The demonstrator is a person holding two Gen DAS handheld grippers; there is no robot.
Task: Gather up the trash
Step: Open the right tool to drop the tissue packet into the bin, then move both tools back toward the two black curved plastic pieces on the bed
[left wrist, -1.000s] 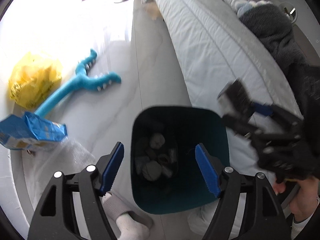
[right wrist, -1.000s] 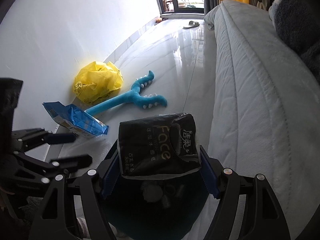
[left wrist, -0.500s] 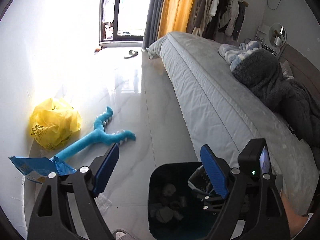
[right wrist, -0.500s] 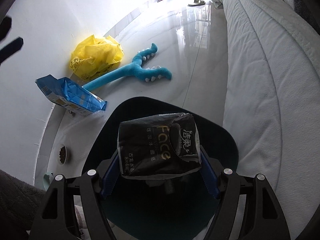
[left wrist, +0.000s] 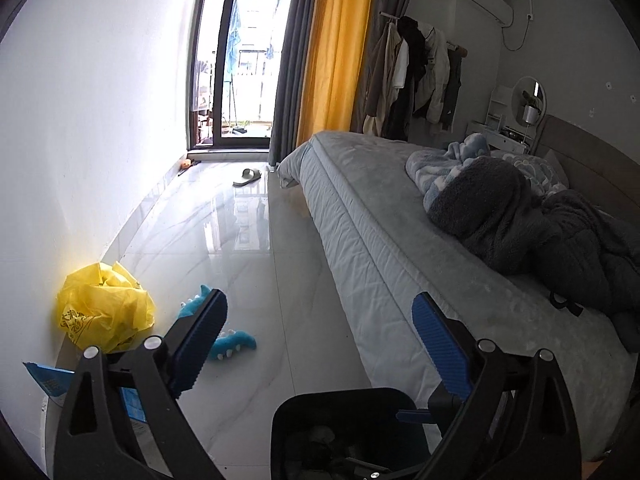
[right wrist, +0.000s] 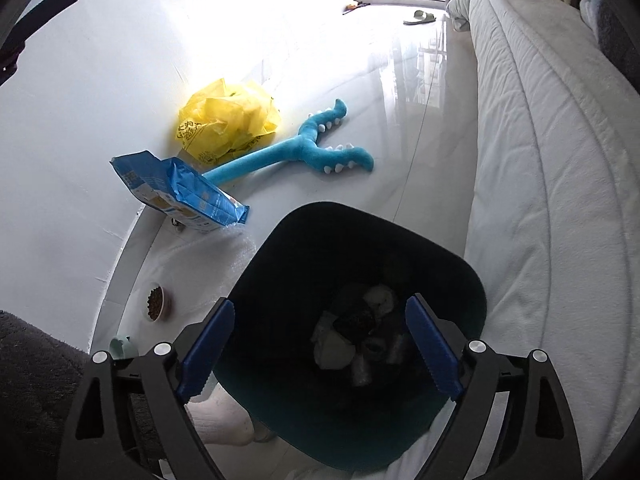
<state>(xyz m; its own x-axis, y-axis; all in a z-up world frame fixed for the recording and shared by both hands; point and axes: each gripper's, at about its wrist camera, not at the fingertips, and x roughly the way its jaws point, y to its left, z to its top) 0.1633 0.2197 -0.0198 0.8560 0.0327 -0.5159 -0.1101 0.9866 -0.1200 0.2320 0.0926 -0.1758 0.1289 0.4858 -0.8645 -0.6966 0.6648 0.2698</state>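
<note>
A dark teal trash bin [right wrist: 440, 264] stands on the floor beside the bed, with crumpled wrappers and a dark packet [right wrist: 356, 324] at its bottom. My right gripper [right wrist: 320, 344] is open and empty, right above the bin's mouth. My left gripper [left wrist: 320, 340] is open and empty, raised and looking along the room; the bin's rim [left wrist: 344, 394] shows below it. A crumpled yellow plastic bag [right wrist: 228, 120] and a blue snack bag [right wrist: 180, 188] lie on the floor by the wall; the yellow bag also shows in the left wrist view [left wrist: 104, 312].
A blue plush toy [right wrist: 304, 152] lies between the bags and the bin. A small bowl of pellets [right wrist: 156, 302] and bubble wrap [right wrist: 224, 248] are near the wall. The bed [right wrist: 540, 160] runs along the right. A slipper [left wrist: 248, 178] lies near the balcony door.
My right gripper opened and the black tissue packet dropped into the bin. My left gripper tilted up from the bin toward the room.
</note>
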